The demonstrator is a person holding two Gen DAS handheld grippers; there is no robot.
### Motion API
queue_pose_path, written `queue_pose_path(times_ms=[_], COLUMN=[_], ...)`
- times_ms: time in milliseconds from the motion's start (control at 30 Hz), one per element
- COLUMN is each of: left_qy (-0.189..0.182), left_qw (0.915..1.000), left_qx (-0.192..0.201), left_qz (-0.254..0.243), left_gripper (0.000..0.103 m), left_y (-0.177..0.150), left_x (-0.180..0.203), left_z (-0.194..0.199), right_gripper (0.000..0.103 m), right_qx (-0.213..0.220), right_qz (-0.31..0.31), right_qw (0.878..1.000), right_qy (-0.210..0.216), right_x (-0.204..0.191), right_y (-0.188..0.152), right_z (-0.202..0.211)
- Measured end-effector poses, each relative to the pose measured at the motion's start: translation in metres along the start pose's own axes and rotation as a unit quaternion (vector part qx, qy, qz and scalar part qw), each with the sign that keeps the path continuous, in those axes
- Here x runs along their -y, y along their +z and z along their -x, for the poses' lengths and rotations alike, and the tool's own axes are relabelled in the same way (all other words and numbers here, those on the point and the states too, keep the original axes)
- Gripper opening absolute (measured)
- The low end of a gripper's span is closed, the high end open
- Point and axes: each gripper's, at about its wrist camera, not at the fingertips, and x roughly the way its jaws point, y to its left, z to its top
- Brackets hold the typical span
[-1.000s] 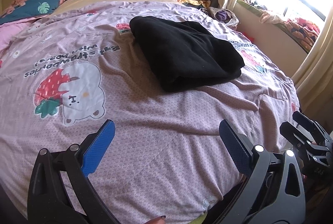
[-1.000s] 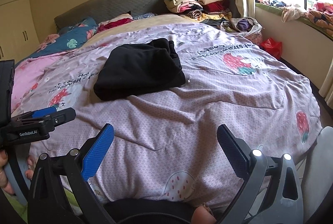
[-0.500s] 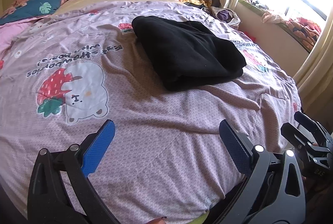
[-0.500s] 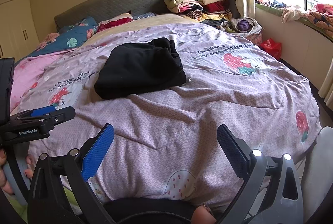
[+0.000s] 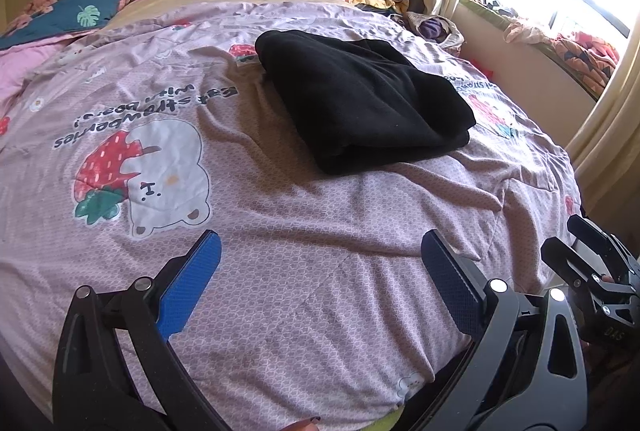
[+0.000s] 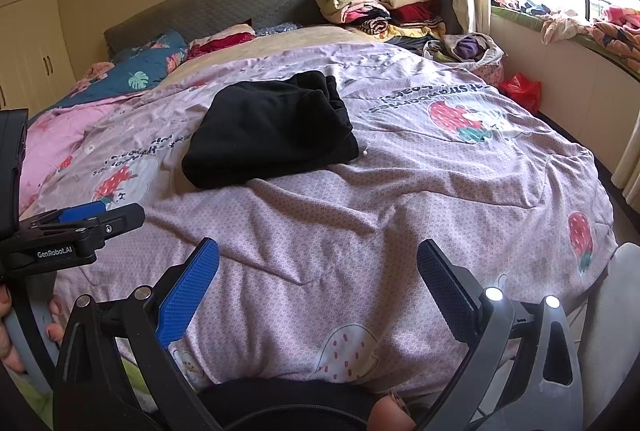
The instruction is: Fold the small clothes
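Observation:
A black garment (image 5: 364,103) lies folded in a thick bundle on the pink strawberry-print bedspread (image 5: 280,231), near the middle of the bed; it also shows in the right wrist view (image 6: 272,129). My left gripper (image 5: 320,251) is open and empty, low over the bed's near edge, well short of the garment. My right gripper (image 6: 318,255) is open and empty too, over the near edge. The right gripper shows at the far right of the left wrist view (image 5: 576,247), and the left gripper at the left of the right wrist view (image 6: 104,215).
A pile of folded clothes (image 6: 384,7) sits at the head of the bed on the right. Pillows and a blue floral quilt (image 6: 148,67) lie at the back left. A window sill with clothes (image 6: 580,27) runs along the right wall; a red bag (image 6: 520,89) lies below it.
Both grippers have stayed open and nearly still. The left wrist view has drifted slightly, so the black garment sits a little further right and higher.

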Motion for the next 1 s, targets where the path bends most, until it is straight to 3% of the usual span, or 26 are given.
queue_pose_path(times_ms=[767, 1000], left_qy=[0.002, 0.031], left_qw=[1.0000, 0.9989], left_qx=[-0.008, -0.033], left_qz=[-0.002, 0.014], left_gripper=[0.094, 0.094], left_y=[-0.002, -0.002], left_x=[-0.001, -0.015], left_z=[-0.005, -0.013], right_gripper=[0.099, 0.099], right_qx=[-0.001, 0.011], right_qz=[-0.001, -0.056], right_qw=[1.000, 0.997], right_qy=[-0.003, -0.049], right_x=[0.004, 0.045], right_y=[-0.002, 0.003], right_z=[0.001, 0.018])
